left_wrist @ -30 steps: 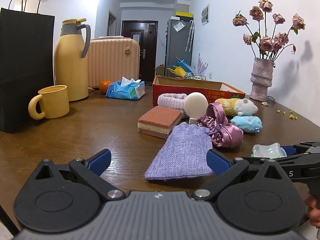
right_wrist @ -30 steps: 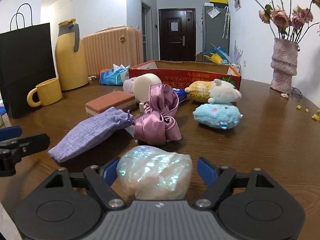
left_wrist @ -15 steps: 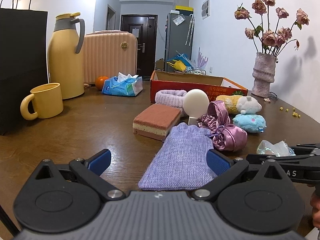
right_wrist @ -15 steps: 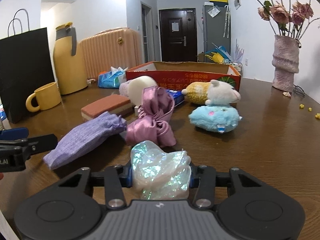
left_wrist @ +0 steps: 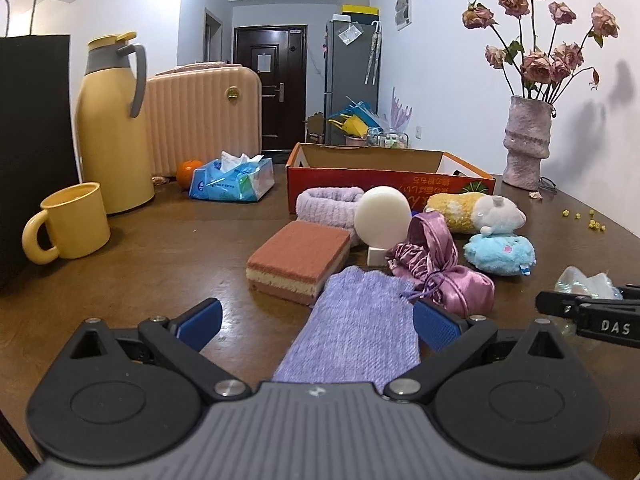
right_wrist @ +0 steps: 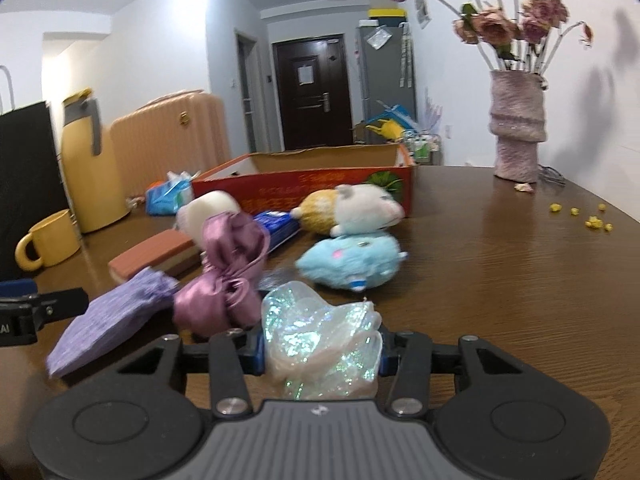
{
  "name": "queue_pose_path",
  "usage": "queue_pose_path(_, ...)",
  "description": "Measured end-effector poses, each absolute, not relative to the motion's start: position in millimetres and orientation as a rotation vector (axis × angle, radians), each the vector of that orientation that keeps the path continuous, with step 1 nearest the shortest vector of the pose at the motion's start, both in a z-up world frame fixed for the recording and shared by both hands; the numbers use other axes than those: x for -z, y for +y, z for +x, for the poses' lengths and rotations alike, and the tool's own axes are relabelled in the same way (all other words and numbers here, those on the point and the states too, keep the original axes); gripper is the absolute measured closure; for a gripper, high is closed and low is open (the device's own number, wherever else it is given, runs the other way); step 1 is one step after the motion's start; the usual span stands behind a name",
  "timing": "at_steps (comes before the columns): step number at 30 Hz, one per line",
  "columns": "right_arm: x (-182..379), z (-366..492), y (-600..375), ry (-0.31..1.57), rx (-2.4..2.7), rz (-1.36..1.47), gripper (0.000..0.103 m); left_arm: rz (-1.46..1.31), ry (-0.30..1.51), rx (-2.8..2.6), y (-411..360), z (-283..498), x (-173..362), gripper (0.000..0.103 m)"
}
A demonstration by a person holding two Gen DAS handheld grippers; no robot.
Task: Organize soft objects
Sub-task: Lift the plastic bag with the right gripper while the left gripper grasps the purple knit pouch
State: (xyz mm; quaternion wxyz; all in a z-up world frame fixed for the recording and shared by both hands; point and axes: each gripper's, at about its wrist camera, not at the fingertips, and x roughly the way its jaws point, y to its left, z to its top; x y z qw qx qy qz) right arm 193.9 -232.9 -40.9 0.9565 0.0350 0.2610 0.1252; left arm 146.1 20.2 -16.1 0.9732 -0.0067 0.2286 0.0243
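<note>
Right claw point(right_wrist: 320, 354) clamped on iridescent bag point(right_wrist: 320, 344), held just above the desk point(right_wrist: 500, 280). Left claw point(left_wrist: 316, 320) spread wide, gripping nothing; purple pouch point(left_wrist: 356, 340) lies on desk between its fingers.

"DAS" in white on the right gripper point(left_wrist: 588, 312)

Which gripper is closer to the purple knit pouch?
Left. The left gripper has its open fingers either side of the purple knit pouch's near end; the right gripper sits off to its right, shut on an iridescent bag.
</note>
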Motion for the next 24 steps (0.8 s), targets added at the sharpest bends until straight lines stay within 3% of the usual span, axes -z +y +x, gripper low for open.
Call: queue_pose_path(24,51.2,202.6,-260.6,0.554,-0.248,0.158,0.057,-0.014,0.602,-0.033,5.6,198.3,40.0,0.0)
